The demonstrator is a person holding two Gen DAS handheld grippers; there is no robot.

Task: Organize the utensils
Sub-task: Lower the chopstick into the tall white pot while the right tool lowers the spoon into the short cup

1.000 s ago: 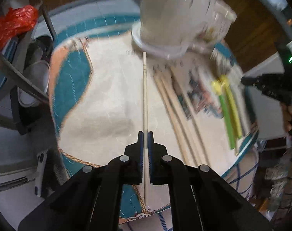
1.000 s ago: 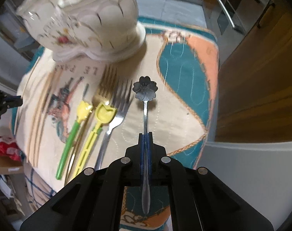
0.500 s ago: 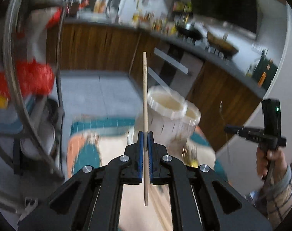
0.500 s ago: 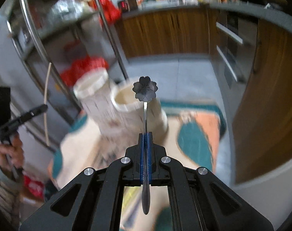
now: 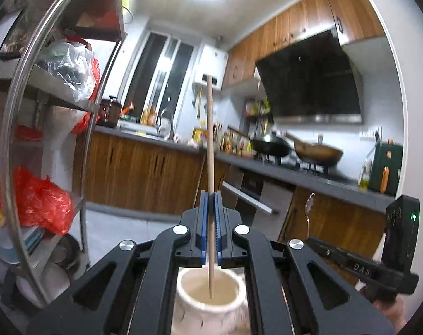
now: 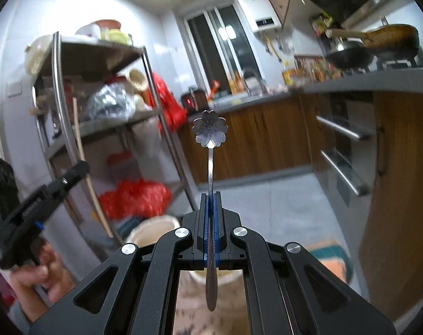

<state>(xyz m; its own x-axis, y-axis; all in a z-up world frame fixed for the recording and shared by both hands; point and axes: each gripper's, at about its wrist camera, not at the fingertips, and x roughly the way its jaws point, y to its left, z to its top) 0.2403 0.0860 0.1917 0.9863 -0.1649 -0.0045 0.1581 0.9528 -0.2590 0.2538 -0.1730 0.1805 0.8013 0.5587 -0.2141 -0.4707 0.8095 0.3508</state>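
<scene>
My left gripper [image 5: 210, 195] is shut on a wooden chopstick [image 5: 210, 139] that stands upright. The chopstick's lower end hangs over the open mouth of a white ceramic holder [image 5: 208, 301] right below the jaws. My right gripper [image 6: 211, 195] is shut on a metal spoon [image 6: 210, 134] with a flower-shaped bowl, held upright with the bowl on top. The spoon's handle tip hangs over a second white holder [image 6: 153, 230], whose rim shows below and to the left. Each gripper appears in the other's view, the right gripper [image 5: 309, 240] and the left gripper [image 6: 83, 167].
A metal shelf rack [image 5: 13, 139] with red plastic bags [image 5: 38, 201] stands close on the left. Wooden kitchen cabinets [image 6: 267, 142] and a counter with pans [image 5: 317, 153] lie ahead. A patterned cloth [image 6: 328, 259] covers the table below. A person's hand [image 6: 44, 276] grips the left tool.
Both grippers rose from the table and tilted from pointing down to about level. The chopstick and the spoon came up with them, now upright over the white holders.
</scene>
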